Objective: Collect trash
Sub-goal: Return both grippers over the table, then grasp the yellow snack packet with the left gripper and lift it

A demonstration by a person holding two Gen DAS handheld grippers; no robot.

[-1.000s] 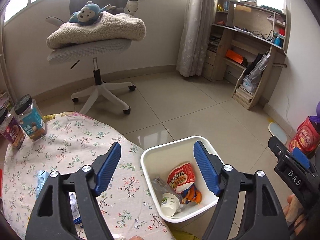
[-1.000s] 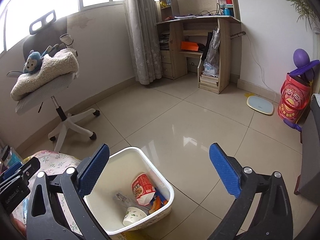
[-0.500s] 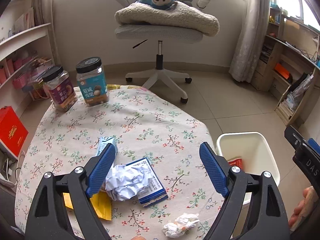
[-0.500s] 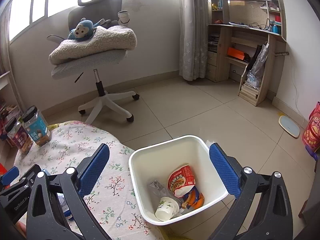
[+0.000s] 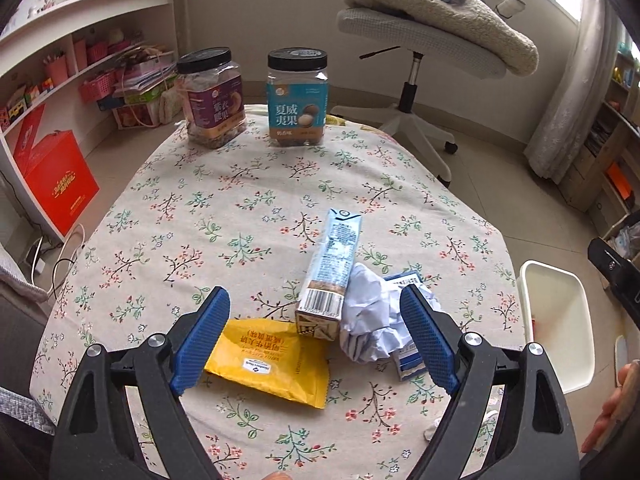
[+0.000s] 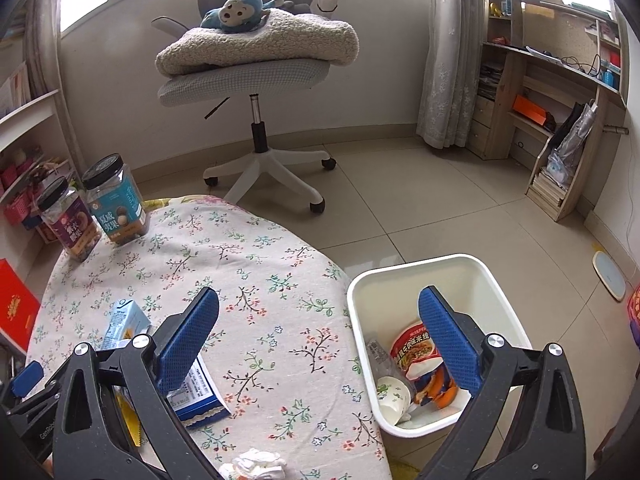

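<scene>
A round table (image 5: 240, 216) with a flowered cloth stands in a small room with a tiled floor, an office chair (image 6: 256, 76) and shelves along the walls.

The left gripper (image 5: 314, 340) hangs low over the near part of the table, its jaws wide apart and holding nothing. Between its blue pads lie a yellow packet (image 5: 272, 360), the end of a light blue drink carton (image 5: 330, 276) and a crumpled ball of white paper (image 5: 370, 320). A blue and white printed box (image 5: 404, 356) lies partly under the paper. The right gripper (image 6: 320, 340) is also wide open and empty; it looks across the table edge to the white bin (image 6: 400, 280) on the floor just beside the table. In the bin there are already a red noodle wrapper (image 6: 412, 348) and a paper cup (image 6: 394, 394). A small white tissue wad (image 6: 256, 464) lies at the near table edge.

I judge that the step in hand is the choice of the next piece of trash. The next move asks the left gripper to go down and close on one piece only, probably the paper ball or the carton, because they touch each other.

Two snack jars (image 5: 256, 96) at the far side seem full, so probably they are not trash. The bottom of the bin is partly hidden by the right pad, and the tissue is cut off by the picture edge.
</scene>
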